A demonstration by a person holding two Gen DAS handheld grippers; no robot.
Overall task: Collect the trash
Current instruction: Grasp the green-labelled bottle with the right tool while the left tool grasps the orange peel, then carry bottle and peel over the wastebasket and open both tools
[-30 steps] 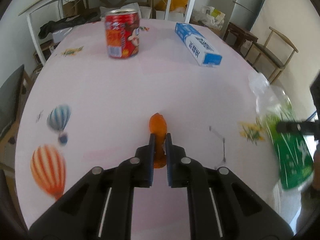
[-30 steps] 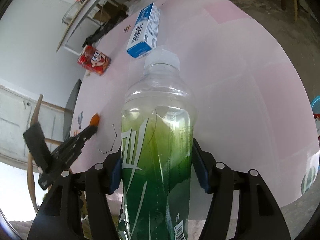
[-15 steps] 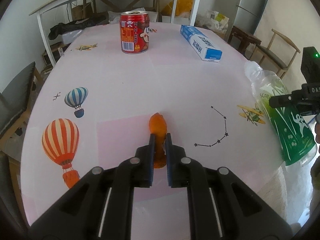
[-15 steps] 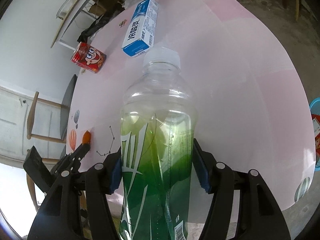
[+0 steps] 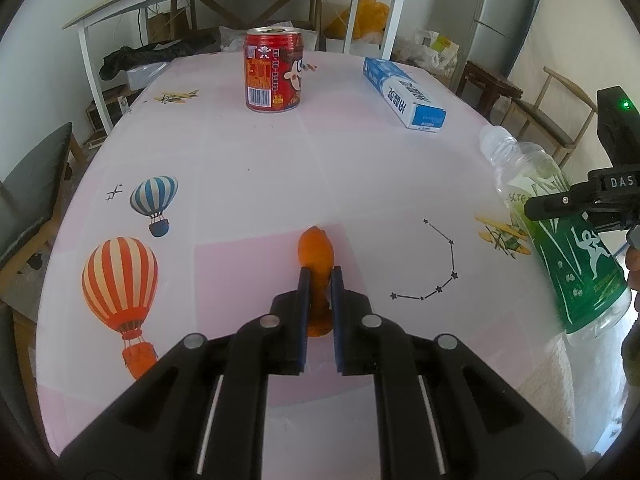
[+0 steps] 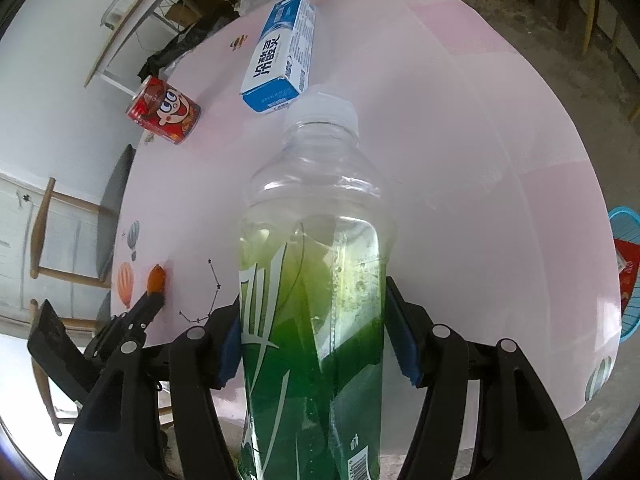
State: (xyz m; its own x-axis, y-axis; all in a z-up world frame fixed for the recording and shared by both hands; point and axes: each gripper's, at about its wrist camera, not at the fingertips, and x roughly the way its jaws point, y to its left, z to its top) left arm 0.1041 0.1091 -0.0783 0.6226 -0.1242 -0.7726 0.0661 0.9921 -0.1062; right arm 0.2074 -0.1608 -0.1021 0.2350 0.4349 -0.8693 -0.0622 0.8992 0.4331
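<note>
Both tools have pulled back over the worktop (image 5: 256,168) — left tool (image 5: 319,280) clamps the orange peel (image 5: 316,252), right tool (image 6: 314,336) grips the green bottle (image 6: 316,280) — red can (image 5: 273,70) and blue carton (image 5: 404,94) wait beyond.

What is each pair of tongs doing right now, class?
Left tongs: closed on the orange peel.
Right tongs: closed on the green-labelled plastic bottle.

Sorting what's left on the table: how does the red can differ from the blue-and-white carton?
The red drink can stands upright; the blue-and-white rectangular carton lies flat on its side. The can is round and metal, the carton a long box. Both rest on the pink tablecloth, held by neither gripper.
</note>
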